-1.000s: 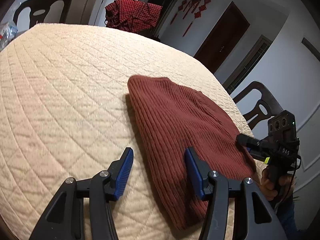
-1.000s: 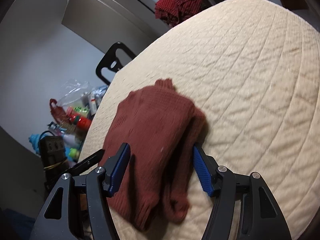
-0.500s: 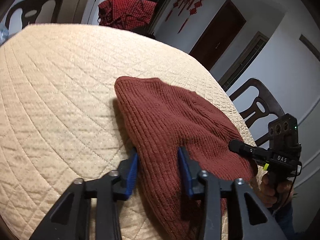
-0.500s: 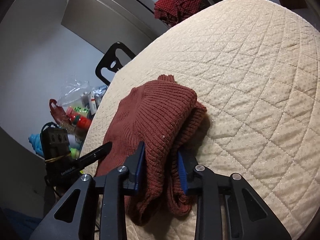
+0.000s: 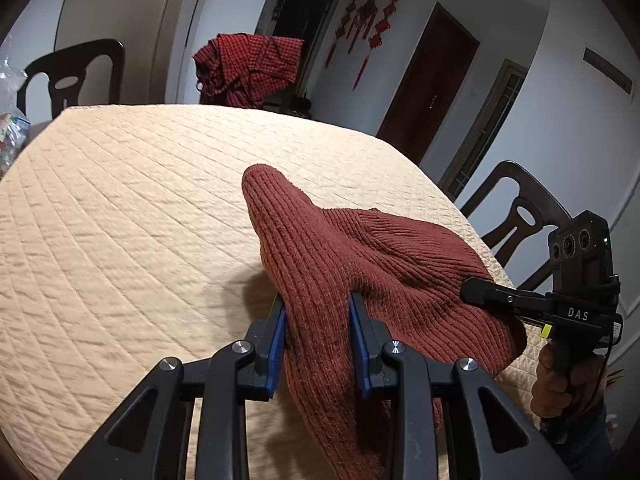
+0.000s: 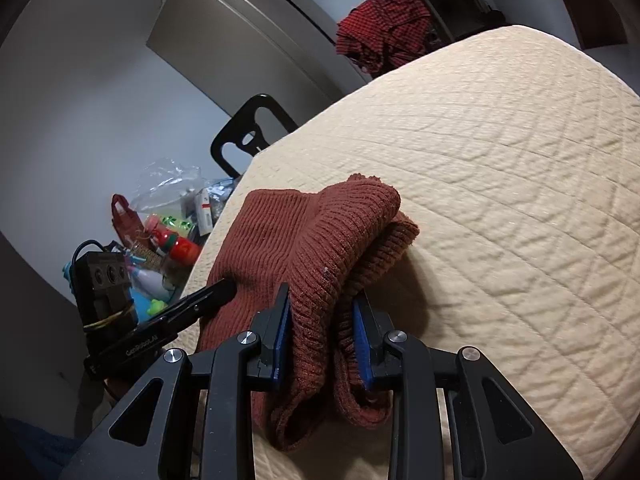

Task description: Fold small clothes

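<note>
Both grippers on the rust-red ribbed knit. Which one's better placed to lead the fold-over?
Left, probably. The left gripper, jaws closing, pinches the rust-red ribbed knit at its peaked, lifted edge. The right gripper clamps a bunched double layer low on the quilted beige cover.

Checked cloth [image 5: 250, 68], chairs [image 5: 520, 216], perhaps groceries [image 6: 172, 236]

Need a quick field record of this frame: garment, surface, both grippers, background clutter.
garment: rust-red knit sweater, partly folded, near edge lifted off the table
surface: cream quilted table cover
left gripper: jaws closing, pads pressing on the sweater's near edge
right gripper: shut on the sweater's bunched layers
other cloth: red checked garment draped past the table's far side
chairs: dark chair beside the table
clutter: bags and bottles beside the table, contents unclear
</note>
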`<state>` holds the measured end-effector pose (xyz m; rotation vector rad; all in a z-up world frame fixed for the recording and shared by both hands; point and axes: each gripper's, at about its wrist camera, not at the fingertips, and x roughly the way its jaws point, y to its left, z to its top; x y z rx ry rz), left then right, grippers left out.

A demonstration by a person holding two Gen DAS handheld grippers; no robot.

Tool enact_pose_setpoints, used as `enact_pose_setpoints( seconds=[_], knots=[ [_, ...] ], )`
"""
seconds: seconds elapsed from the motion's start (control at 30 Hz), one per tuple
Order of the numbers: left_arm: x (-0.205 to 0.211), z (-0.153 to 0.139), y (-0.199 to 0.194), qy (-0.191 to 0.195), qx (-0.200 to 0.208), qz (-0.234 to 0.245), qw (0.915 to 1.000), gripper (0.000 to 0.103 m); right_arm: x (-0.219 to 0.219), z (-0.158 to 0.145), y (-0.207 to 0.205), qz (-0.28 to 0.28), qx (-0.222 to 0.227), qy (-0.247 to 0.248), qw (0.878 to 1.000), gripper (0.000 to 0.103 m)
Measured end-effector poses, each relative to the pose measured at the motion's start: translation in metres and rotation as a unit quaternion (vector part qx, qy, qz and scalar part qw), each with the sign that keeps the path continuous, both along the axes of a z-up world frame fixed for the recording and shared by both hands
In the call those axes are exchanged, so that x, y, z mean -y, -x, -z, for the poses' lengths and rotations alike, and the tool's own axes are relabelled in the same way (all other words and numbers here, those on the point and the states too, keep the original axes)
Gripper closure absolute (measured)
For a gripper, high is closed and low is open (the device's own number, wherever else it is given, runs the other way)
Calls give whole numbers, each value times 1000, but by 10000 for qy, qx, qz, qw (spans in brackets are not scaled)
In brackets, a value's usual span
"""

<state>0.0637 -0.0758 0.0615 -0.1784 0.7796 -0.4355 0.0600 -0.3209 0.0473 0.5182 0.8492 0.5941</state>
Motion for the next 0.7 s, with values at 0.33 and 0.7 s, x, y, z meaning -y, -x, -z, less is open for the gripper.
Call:
enact_pose_setpoints(
  seconds=[0.33, 0.7],
  knots=[
    [-63, 1, -17, -139, 38, -408, 9991, 72, -64, 5, -29, -396, -6, -104, 9992, 75],
    [-129, 2, -43, -243, 116, -815, 9963, 72, -140, 6, -62, -843, 68, -63, 9964, 75]
  ],
)
